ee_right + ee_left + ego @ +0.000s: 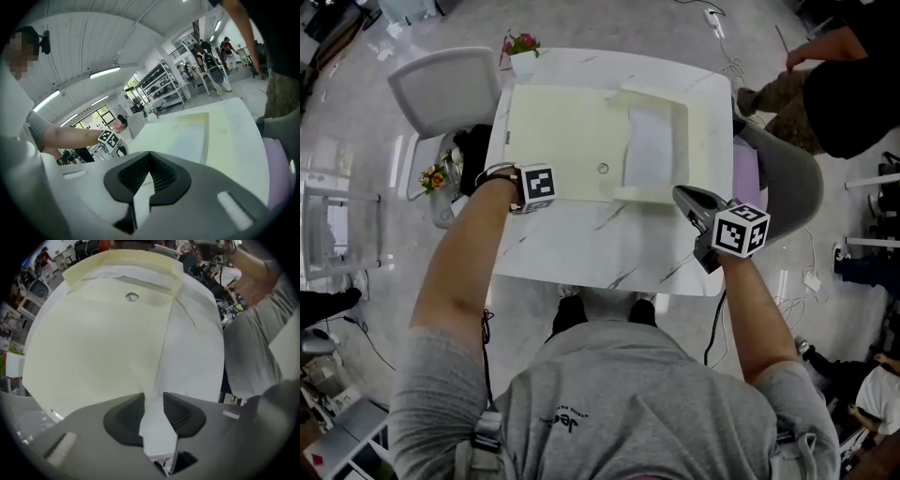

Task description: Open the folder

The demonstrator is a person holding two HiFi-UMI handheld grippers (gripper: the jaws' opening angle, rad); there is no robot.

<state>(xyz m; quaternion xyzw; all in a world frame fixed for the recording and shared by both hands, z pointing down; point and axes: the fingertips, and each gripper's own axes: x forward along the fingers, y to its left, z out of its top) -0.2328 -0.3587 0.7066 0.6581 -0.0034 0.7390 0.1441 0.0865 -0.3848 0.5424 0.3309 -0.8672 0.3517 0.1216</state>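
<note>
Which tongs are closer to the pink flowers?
Left. The left tongs are at the folder's left side, same side as the flowers; the right tongs are across the table.

White marble-look table, far half covered

Table (pixel 581 248) white with thin grey veins, rounded corners; cream folder (pixel 572 141) lies open and flat across its far half, left cover plain, right half with raised flaps along three sides around a paler inner panel; small round fastener (pixel 603 169) on the folder close to its near edge; flower pot (pixel 523 58) with pink blooms at the table's far-left corner, just beside the folder's corner; near half of the tabletop bare marble.
</note>
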